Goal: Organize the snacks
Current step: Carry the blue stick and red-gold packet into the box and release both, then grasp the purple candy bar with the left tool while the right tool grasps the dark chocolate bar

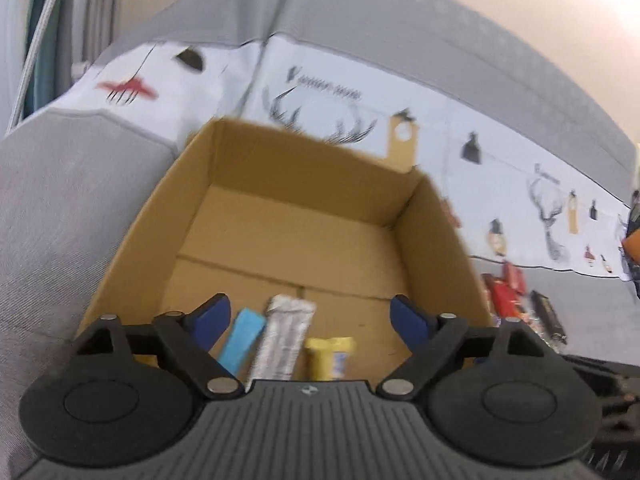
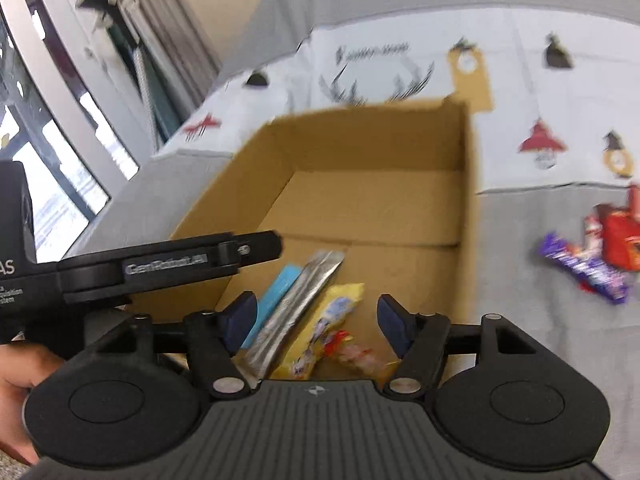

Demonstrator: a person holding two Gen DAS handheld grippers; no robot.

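Note:
An open cardboard box sits on a grey sofa. At its near end lie a blue bar, a silver packet and a yellow packet. My left gripper is open and empty above them. In the right wrist view the box holds the blue bar, the silver packet, the yellow packet and a red-and-pink wrapper. My right gripper is open and empty above these. The left gripper's body shows at the left.
Loose snacks lie on the sofa seat right of the box: red packs and a dark bar; a purple bar and red packs. A white printed cloth covers the sofa back. A window is at left.

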